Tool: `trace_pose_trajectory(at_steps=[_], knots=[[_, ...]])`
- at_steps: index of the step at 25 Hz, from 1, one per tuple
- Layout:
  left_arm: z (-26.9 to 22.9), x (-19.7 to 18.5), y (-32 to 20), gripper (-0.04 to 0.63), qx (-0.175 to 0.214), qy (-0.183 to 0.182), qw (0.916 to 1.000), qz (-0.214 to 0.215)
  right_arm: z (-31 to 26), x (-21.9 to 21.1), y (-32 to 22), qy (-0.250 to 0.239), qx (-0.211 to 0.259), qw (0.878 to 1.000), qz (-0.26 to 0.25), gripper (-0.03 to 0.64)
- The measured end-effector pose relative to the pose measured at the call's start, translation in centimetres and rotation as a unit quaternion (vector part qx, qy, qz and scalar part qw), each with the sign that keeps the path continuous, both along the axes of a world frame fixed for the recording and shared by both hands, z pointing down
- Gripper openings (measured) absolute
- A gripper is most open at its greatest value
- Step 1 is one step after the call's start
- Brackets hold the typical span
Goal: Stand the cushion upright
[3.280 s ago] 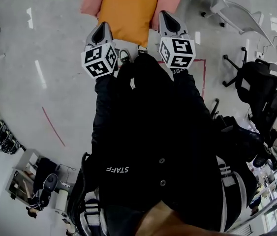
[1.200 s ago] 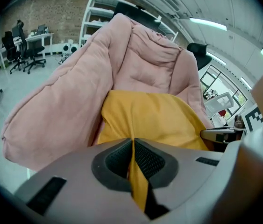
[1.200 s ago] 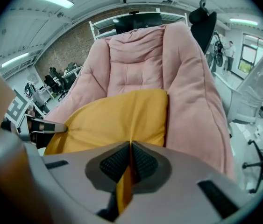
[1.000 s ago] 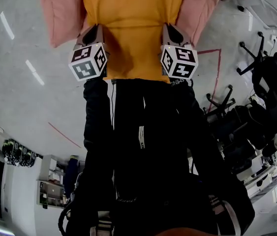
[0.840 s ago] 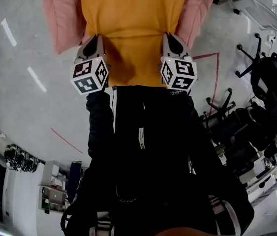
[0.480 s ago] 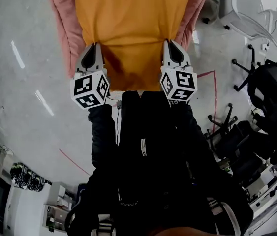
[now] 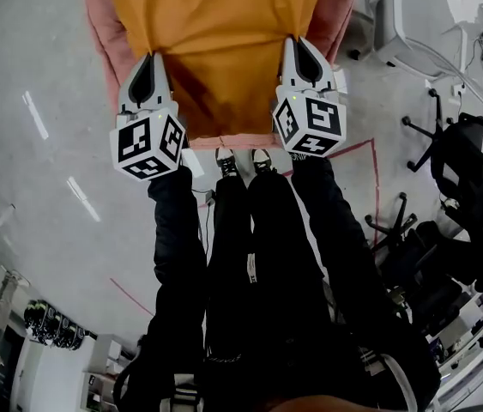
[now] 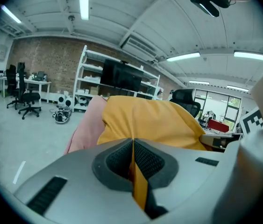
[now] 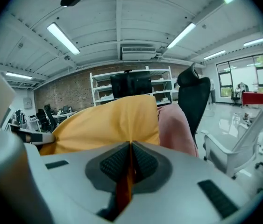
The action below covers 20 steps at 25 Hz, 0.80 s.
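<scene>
An orange cushion (image 7: pixel 215 33) hangs in front of me, with a pink cushion (image 7: pixel 104 33) behind it showing on both sides. My left gripper (image 7: pixel 151 58) is shut on the orange cushion's near left edge, and my right gripper (image 7: pixel 296 43) is shut on its near right edge. In the left gripper view a fold of orange fabric (image 8: pixel 139 190) is pinched between the shut pads (image 8: pixel 117 160), and the cushion (image 8: pixel 154 120) bulges beyond. The right gripper view shows the same: fabric (image 9: pixel 124 190) clamped in the pads (image 9: pixel 143 162), and the pink cushion (image 9: pixel 178 125) to the right.
My shoes (image 7: pixel 241 161) stand on the grey floor below the cushion's lower edge. Red tape (image 7: pixel 370 178) marks the floor at right. Black office chairs (image 7: pixel 468 170) and a white chair (image 7: pixel 395 24) stand to the right. Shelving (image 8: pixel 117 85) lines the brick wall.
Both grippers have risen together with the orange cushion's edge in them. The cushion now hangs higher, and my shoes show beneath its lower edge.
</scene>
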<state>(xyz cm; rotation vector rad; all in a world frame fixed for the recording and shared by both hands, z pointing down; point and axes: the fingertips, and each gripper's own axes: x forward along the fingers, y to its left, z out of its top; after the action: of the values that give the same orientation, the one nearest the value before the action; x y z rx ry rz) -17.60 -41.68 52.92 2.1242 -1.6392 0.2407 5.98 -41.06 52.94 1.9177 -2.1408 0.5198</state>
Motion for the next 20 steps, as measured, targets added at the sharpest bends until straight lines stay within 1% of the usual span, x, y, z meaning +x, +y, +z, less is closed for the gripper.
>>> trace_pose_trajectory(at_steps=[5, 8, 10, 14, 17, 20], knots=[[0.4, 0.0, -4.2, 0.008, 0.045, -0.001, 0.999, 0.0, 0.8, 0.1, -4.2, 0.004, 0.036, 0.999, 0.016, 0.02], [2.4, 0.4, -6.5, 0.008, 0.049, -0.007, 0.9988, 0.007, 3.0, 0.4, -6.3, 0.007, 0.032, 0.999, 0.022, 0.02], [4.5, 0.6, -7.7, 0.008, 0.037, -0.013, 0.9992, 0.011, 4.8, 0.5, -7.3, 0.008, 0.021, 1.0, 0.019, 0.02], [8.7, 0.3, -8.5, 0.008, 0.0, -0.018, 0.9997, 0.016, 8.6, 0.2, -8.0, 0.013, -0.013, 1.0, 0.007, 0.02], [10.7, 0.5, -9.0, 0.008, -0.02, -0.033, 0.9988, 0.03, 10.7, 0.2, -8.6, 0.018, -0.038, 0.999, -0.005, 0.021], [12.9, 0.9, -9.8, 0.008, -0.05, -0.04, 0.9969, 0.047, 12.7, 0.5, -9.4, 0.017, -0.06, 0.998, -0.019, 0.021]])
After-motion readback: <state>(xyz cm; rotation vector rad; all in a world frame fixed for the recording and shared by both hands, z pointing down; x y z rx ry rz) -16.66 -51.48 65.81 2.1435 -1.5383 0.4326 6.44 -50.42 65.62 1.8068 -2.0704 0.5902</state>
